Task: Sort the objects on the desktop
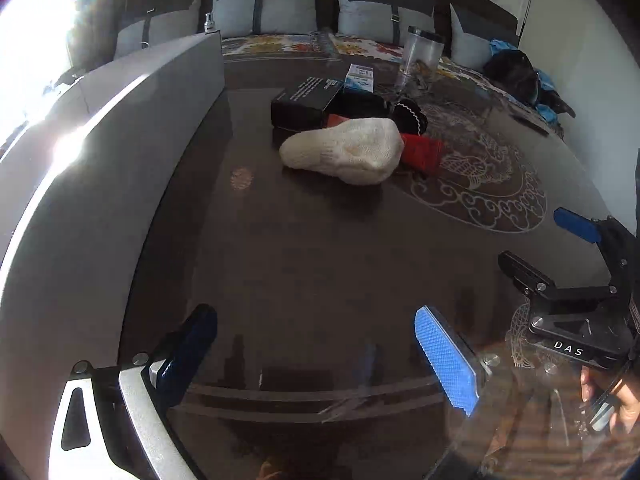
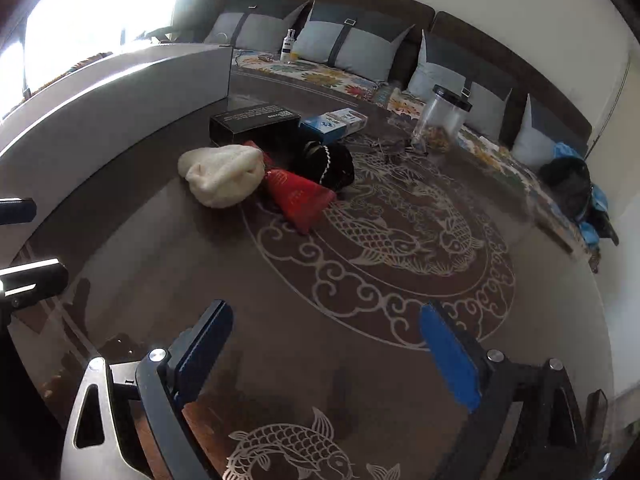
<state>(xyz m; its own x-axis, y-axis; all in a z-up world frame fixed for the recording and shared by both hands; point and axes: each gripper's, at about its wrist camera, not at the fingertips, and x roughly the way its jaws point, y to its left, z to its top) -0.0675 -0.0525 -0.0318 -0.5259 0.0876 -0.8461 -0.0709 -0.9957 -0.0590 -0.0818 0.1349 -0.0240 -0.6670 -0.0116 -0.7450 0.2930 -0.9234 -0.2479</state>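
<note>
A pile of objects lies mid-table: a cream knitted hat, a red pouch, a black pouch with white trim, a black box and a blue-white carton. My left gripper is open and empty, low over the near table, well short of the pile. My right gripper is open and empty, also near; it shows at the right of the left wrist view.
A clear plastic jar stands behind the pile. A grey raised panel runs along the table's left side. The dark glass table has a fish pattern. A sofa with cushions is beyond.
</note>
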